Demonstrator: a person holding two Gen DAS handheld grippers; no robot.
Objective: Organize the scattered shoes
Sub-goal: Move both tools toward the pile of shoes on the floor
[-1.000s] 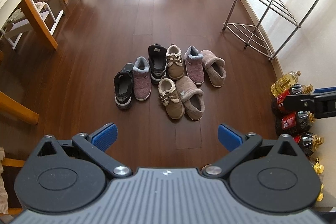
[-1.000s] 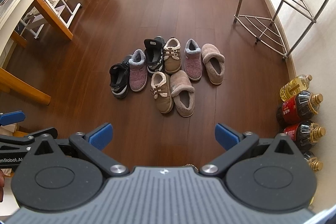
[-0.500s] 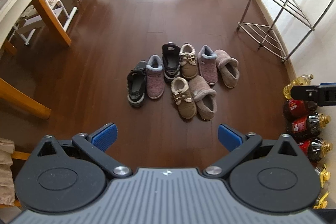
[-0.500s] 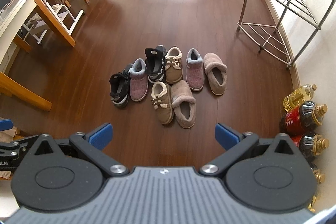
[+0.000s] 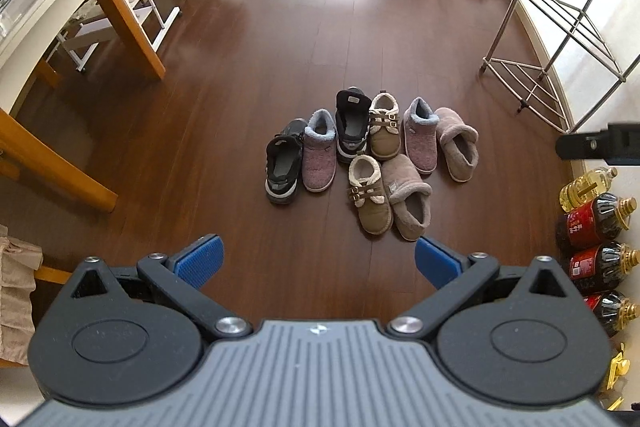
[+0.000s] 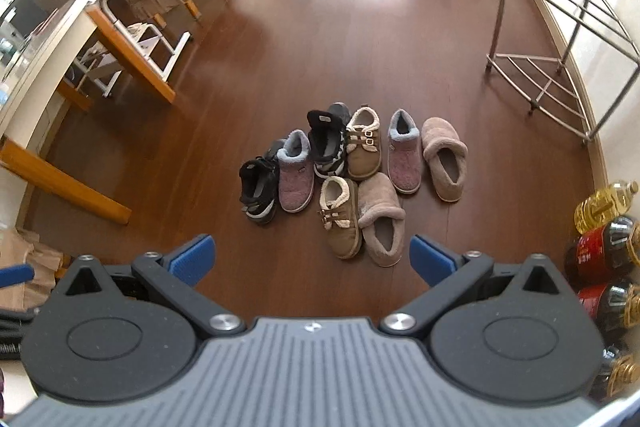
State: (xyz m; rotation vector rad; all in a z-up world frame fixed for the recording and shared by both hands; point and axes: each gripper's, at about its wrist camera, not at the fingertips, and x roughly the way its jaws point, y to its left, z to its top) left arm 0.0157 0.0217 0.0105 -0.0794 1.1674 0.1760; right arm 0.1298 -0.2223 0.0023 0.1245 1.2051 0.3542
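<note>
On the wood floor (image 5: 224,131), we see eight shoes (image 5: 370,163) clustered, touching; our left gripper (image 5: 318,261) and right gripper (image 6: 312,255) hang wide apart, empty.

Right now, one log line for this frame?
phase: approach | left tool: open, empty | right tool: open, empty | shoes: clustered on floor, untouched
</note>
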